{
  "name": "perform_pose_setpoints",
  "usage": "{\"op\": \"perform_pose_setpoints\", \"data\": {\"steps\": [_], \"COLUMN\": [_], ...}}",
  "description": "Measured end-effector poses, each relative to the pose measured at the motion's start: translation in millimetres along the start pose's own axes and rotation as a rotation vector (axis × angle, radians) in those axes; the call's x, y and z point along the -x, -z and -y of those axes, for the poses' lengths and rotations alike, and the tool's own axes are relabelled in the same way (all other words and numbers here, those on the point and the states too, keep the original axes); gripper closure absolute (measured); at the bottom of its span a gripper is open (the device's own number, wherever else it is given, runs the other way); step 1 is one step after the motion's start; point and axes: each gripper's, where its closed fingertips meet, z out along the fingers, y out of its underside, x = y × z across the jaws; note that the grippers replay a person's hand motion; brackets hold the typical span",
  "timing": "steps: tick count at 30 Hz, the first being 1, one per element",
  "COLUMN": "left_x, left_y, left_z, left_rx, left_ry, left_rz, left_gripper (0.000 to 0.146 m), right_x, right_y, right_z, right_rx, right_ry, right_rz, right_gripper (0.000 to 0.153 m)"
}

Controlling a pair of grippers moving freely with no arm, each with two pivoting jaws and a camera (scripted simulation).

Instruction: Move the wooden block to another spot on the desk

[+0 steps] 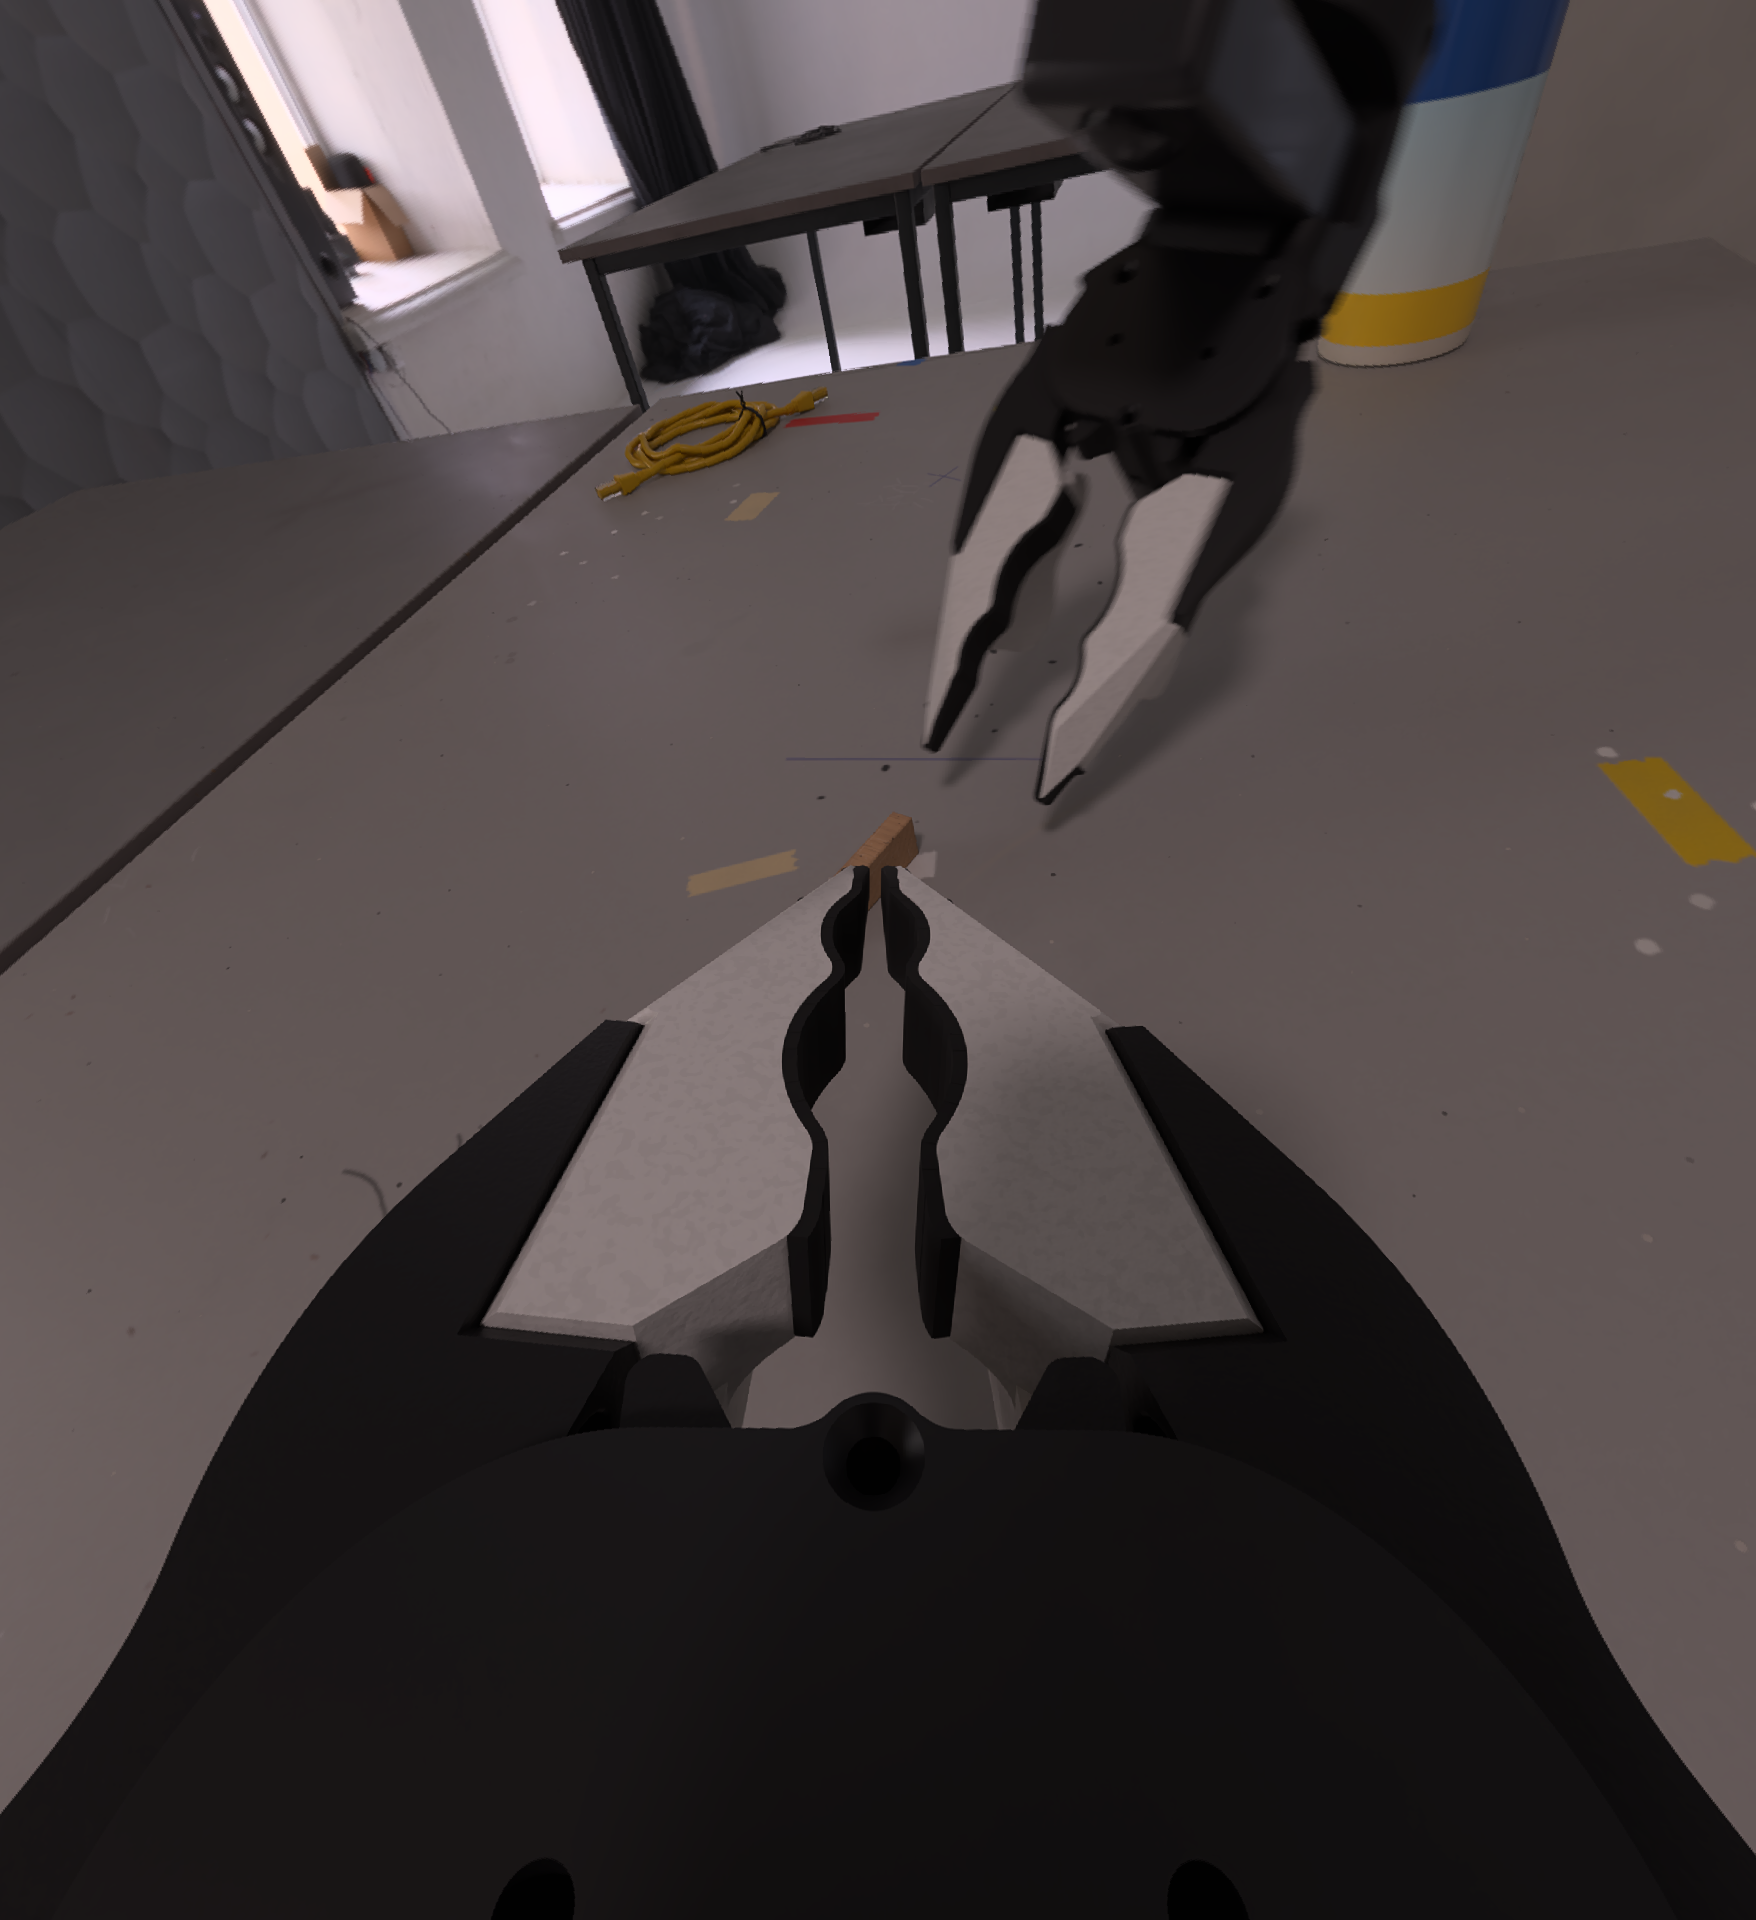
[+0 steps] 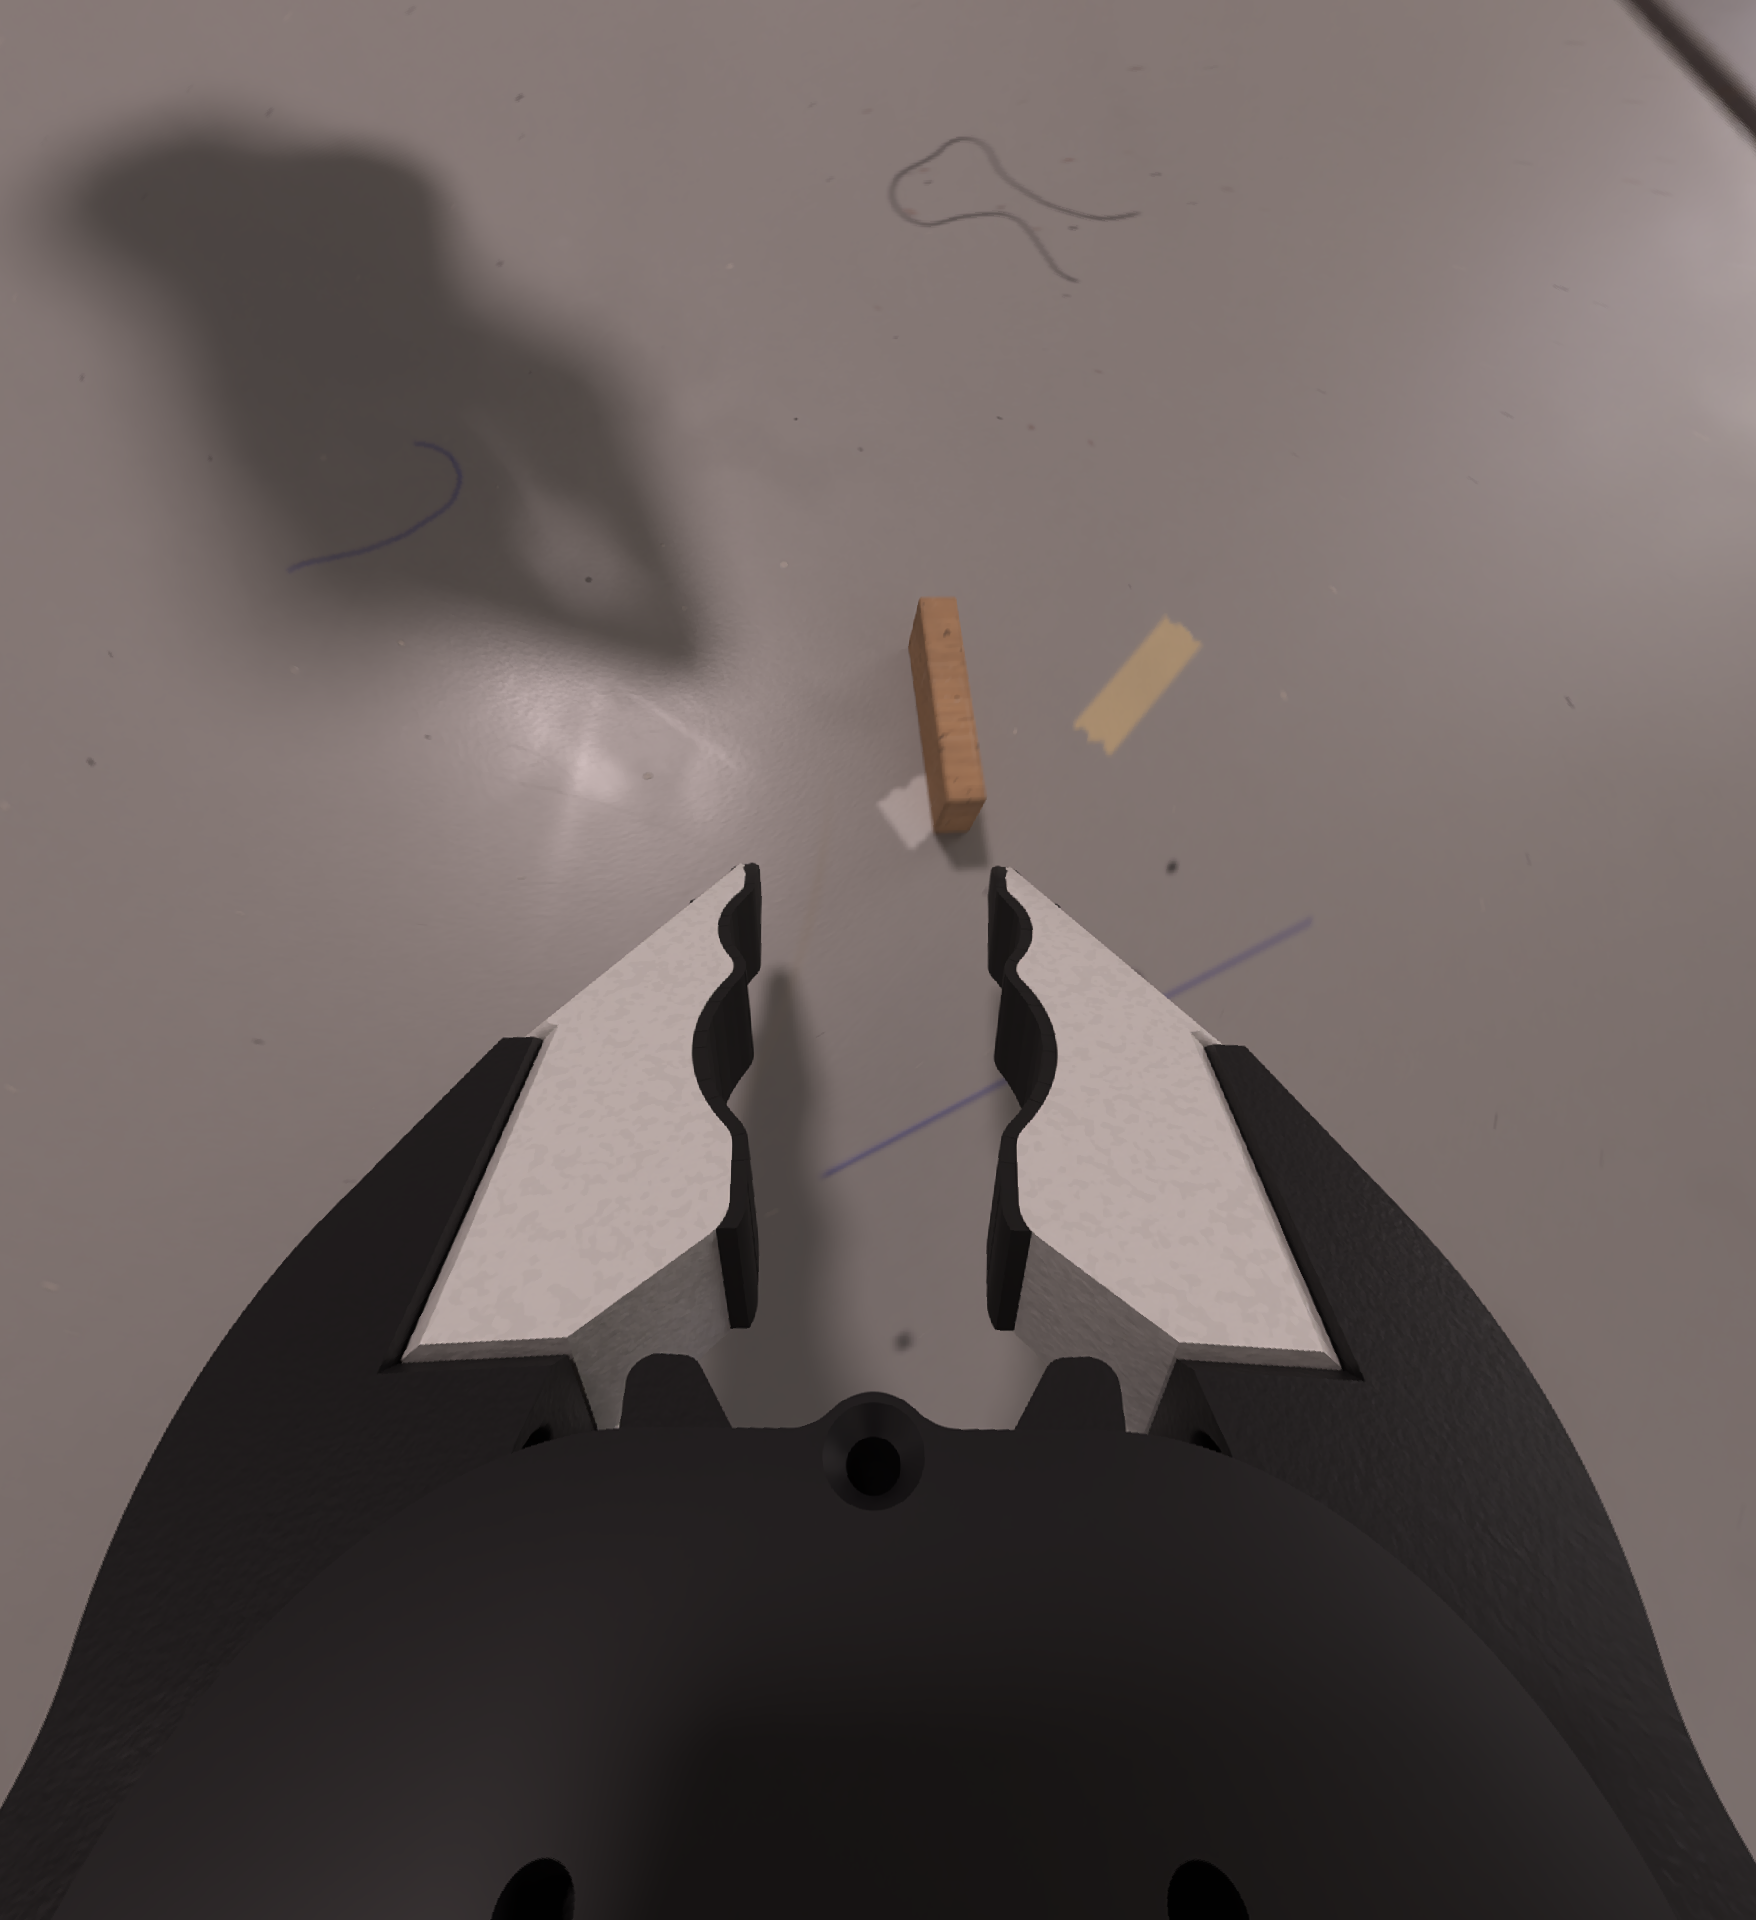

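The wooden block (image 2: 947, 717) is a small tan bar lying flat on the grey desk (image 2: 1373, 520), free of both grippers. My right gripper (image 2: 874, 873) is open and empty, its tips just short of the block's near end, with the block slightly right of centre. In the left wrist view the right gripper (image 1: 993, 769) hovers over the desk, pointing down. My left gripper (image 1: 874, 878) is shut and empty. Only the block's end (image 1: 889, 840) shows past its tips. The left gripper is not in the right wrist view; only a shadow shows there.
Tan tape (image 2: 1139, 681) and a white scrap (image 2: 905, 810) lie beside the block. A yellow cable coil (image 1: 708, 436), a striped cylinder (image 1: 1425, 260) and yellow tape (image 1: 1674, 810) are farther off. A desk seam (image 1: 230, 769) runs on the left. Another table (image 1: 801, 177) stands behind.
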Motion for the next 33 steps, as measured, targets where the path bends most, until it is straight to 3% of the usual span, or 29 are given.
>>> {"op": "perform_pose_setpoints", "data": {"steps": [3,6,9,12,20,29,33], "left_x": [2,5,4,0,-2,0,-1], "left_y": [3,5,6,4,5,5,5], "left_z": [-4,-7,-7,-9,-8,-7,-9], "left_rx": [0.007,0.012,0.009,0.016,0.013,0.006,0.016], "left_ry": [-0.002,0.004,0.015,0.004,0.003,0.029,0.028], "left_rz": [0.004,0.006,-0.009,-0.026,-0.036,-0.031,-0.034], "left_gripper": [0.144,0.144,0.144,0.144,0.144,0.144,0.144], "right_x": [-14,-19,-25,-21,-9,-14,-13], "right_y": [-17,-32,-43,-48,-47,-55,-53], "right_z": [0,2,9,11,13,15,13], "right_rx": [0.024,0.069,0.056,0.057,0.064,0.073,0.084], "right_ry": [0.059,0.017,0.047,0.063,0.063,-0.015,-0.010], "right_rz": [0.152,0.294,0.305,0.350,0.347,0.189,0.139], "right_gripper": [0.105,0.101,0.101,0.111,0.122,0.143,0.144]}}
